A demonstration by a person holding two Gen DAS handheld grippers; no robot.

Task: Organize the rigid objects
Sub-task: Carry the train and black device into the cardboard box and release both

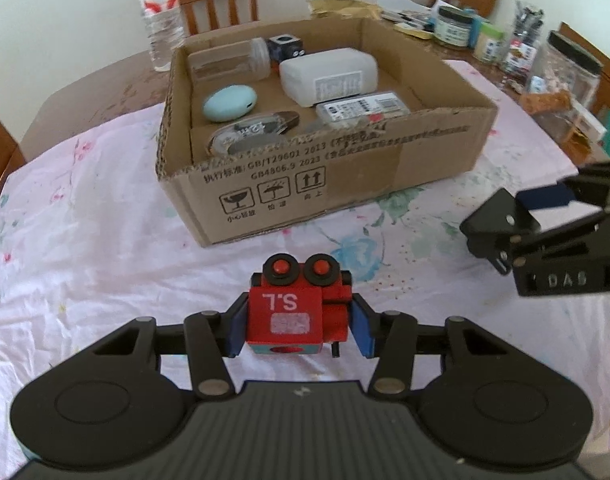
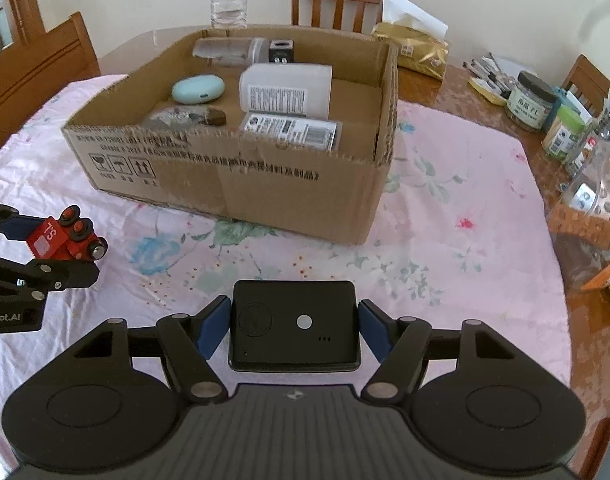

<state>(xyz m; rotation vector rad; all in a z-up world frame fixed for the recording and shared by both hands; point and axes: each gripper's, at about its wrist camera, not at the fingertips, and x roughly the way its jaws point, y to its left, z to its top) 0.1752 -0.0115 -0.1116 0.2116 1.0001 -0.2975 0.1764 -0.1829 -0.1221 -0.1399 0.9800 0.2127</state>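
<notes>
Left gripper (image 1: 298, 322) pinches red toy car (image 1: 299, 312); right gripper (image 2: 295, 326) clamps black device (image 2: 295, 326). Cardboard box (image 2: 265, 184) ahead, already holding several items.

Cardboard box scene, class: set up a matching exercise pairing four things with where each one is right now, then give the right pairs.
Things:
1. red toy
2. black device
3. blue case
4. water bottle

Places:
A. inside the box
B. on the table behind the box
C. in the left hand-held gripper
D. in the right hand-held gripper

Pairs: 1-C, 2-D, 3-A, 4-B
</notes>
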